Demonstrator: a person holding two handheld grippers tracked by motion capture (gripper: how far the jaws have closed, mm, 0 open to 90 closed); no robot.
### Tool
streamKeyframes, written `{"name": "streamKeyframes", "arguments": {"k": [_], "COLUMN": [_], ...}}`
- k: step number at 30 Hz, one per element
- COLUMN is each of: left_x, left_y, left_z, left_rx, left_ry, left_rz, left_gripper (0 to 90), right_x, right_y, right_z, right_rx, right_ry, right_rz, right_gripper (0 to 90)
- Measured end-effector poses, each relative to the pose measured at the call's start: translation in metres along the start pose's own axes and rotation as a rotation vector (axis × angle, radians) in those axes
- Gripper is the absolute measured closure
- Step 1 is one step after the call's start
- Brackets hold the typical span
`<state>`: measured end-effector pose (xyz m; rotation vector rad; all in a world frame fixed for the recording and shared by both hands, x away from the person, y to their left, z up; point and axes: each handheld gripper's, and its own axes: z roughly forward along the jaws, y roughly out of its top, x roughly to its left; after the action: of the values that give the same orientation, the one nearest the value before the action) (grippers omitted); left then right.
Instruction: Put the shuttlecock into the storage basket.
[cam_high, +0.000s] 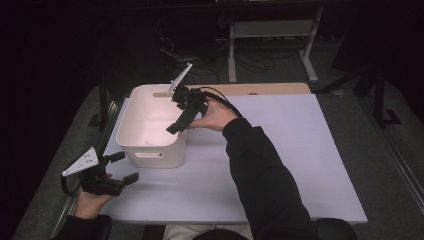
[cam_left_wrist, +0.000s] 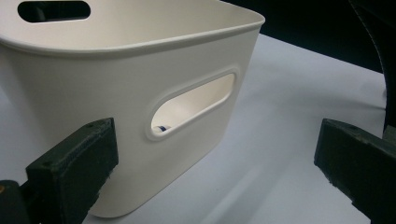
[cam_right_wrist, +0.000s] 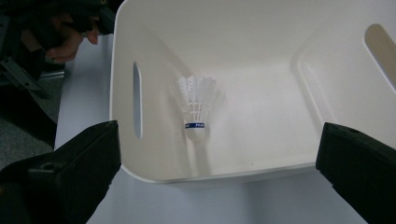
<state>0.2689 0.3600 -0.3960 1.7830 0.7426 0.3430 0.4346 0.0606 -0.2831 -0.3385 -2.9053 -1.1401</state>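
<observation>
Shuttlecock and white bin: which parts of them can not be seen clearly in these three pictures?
- Shuttlecock: in the left gripper view, the bin wall hides it except a blue speck behind the handle slot.
- Print on its blue band: too small to read in the right gripper view.
- White bin: in the high view, glare washes out its floor, and the right gripper covers part of its inside.
- Bin's far rim: cut off by the top edge in the right gripper view.

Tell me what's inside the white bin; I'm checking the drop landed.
One white shuttlecock with a blue band lies on the floor of the white bin, near the wall with the slot handle. The near wall hides the floor strip just behind it.
</observation>
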Motion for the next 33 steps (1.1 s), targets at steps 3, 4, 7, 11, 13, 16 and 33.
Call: {"name": "streamKeyframes", "arguments": {"k": [3,4,7,11,13,16,33], "left_x": [0.0,0.0,0.0,0.0,0.0,0.0,0.001], "left_y": [0.0,0.0,0.0,0.0,0.0,0.0,0.0], "left_z": [0.0,0.0,0.0,0.0,0.001,0.001,0.001], "left_rx": [0.0,0.0,0.0,0.001,0.0,-0.001,0.002], "left_ry": [0.001,0.001,0.001,0.003,0.003,0.002,0.004], "left_rz": [-0.001,0.0,-0.003,-0.003,-0.005,-0.008,-0.008], "left_gripper": [0.0,0.0,0.0,0.0,0.0,0.0,0.0], "right_x": [-0.001,-0.001,-0.002,-0.004,-0.004,-0.005,-0.01], "right_y": [-0.003,-0.005,-0.009,-0.016,-0.018,-0.023,-0.052], "right_z": [-0.007,-0.009,-0.015,-0.022,-0.024,-0.028,-0.05], "right_rx": [-0.018,-0.021,-0.026,-0.037,-0.038,-0.046,-0.079], "right_ry": [-0.008,-0.011,-0.016,-0.026,-0.032,-0.039,-0.077], "right_rz": [0.004,0.005,0.015,0.022,0.024,0.031,0.065], "right_gripper": [0.0,0.0,0.0,0.0,0.0,0.0,0.0]}}
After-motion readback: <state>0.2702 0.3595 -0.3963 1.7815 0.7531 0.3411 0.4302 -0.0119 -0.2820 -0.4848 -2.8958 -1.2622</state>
